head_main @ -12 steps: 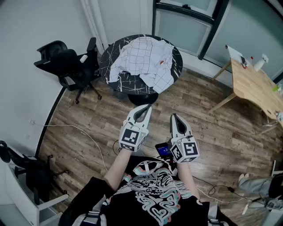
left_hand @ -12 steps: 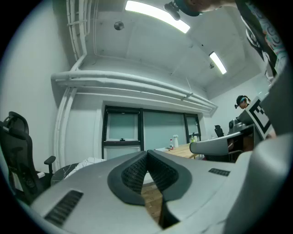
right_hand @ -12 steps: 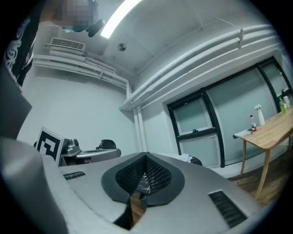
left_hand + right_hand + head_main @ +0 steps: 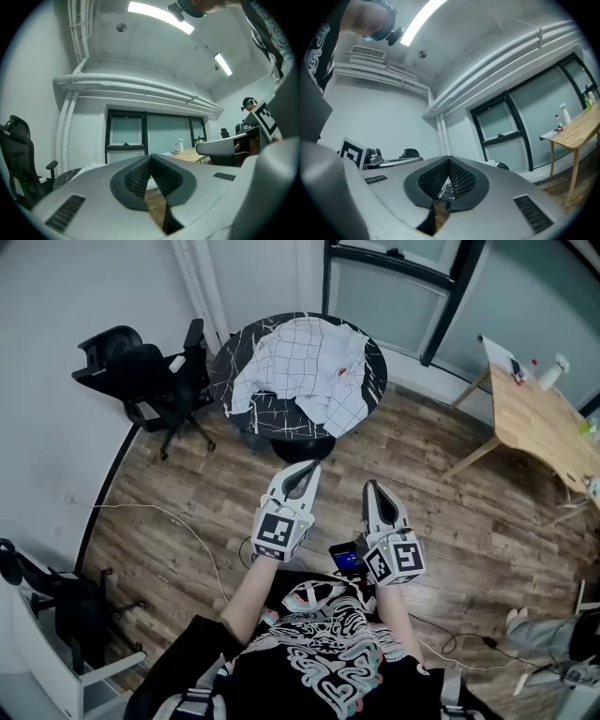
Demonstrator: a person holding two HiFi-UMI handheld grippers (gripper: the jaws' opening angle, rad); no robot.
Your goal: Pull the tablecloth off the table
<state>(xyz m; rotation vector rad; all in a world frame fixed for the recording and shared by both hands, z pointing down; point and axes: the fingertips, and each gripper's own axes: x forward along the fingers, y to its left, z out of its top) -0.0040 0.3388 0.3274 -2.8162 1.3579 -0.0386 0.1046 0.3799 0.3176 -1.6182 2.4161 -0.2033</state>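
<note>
- The left tongs (image 4: 307,471) are shut tight, tip against tip, with nothing held between them.
- The right tongs (image 4: 369,487) are shut tight too, and they are empty as well.
- Both tongs are held close in front of the person's body, side by side, pointing toward the table (image 4: 223,367).
- Under them there is only the wooden floor (image 4: 187,493).
- The tablecloth (image 4: 309,367) is white with thin dark lines. It lies bunched up on the round black table, well apart from both tongs.
- The cloth covers the middle of the table top and hangs a little over the near edge. The left edge and the far right edge of the table are bare.
- A black chair (image 4: 141,367) stands just beside the table's left edge.
- Since a moment ago almost nothing has changed. The right tongs have slid only a tiny bit, and the cloth has not moved at all.
- So I think the job has not really started. The person would need to step closer, open the tongs, and pinch the hanging part at the near edge before pulling.
</note>
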